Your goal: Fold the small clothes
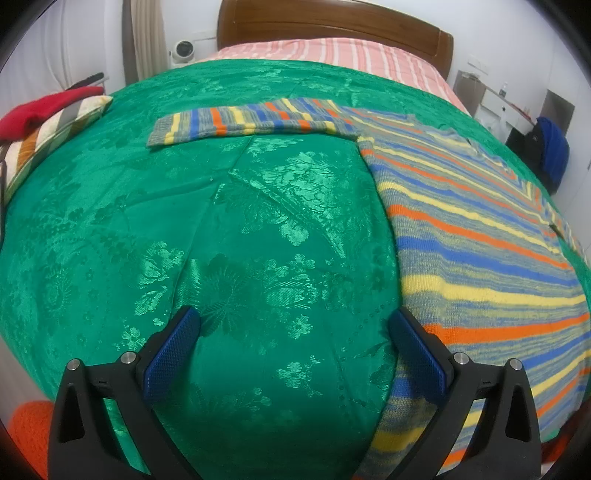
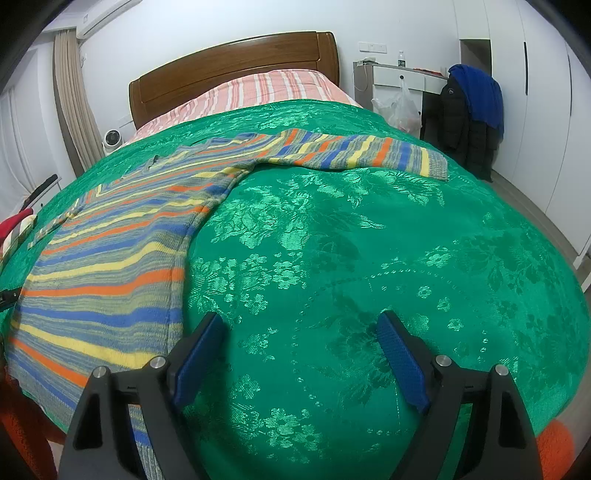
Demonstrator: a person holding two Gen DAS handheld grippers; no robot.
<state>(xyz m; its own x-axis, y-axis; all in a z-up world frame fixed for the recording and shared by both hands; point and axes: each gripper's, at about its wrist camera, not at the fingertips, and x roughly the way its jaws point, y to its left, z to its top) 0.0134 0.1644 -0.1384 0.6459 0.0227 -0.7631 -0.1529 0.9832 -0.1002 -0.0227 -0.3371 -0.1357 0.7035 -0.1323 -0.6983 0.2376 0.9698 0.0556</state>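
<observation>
Green floral bedspread (image 1: 229,229) covered the bed where I worked, with a wooden headboard (image 1: 332,26) and a pink striped sheet (image 1: 332,51) far ahead of both my grippers. My left gripper (image 1: 293,328) stood wide, nothing between its blue pads, hovering over bare bedspread. The striped sweater (image 1: 480,258) lay flat just to its right, the hem edge passing under the right finger, though I could not tell whether they touched; one sleeve (image 1: 251,122) stretched out well ahead. My right gripper (image 2: 301,332) also stood wide and empty over the bedspread, the sweater (image 2: 110,266) just to its left, its other sleeve (image 2: 362,153) reaching across far ahead. A dark jacket (image 2: 465,125) hung beyond, to the right.
</observation>
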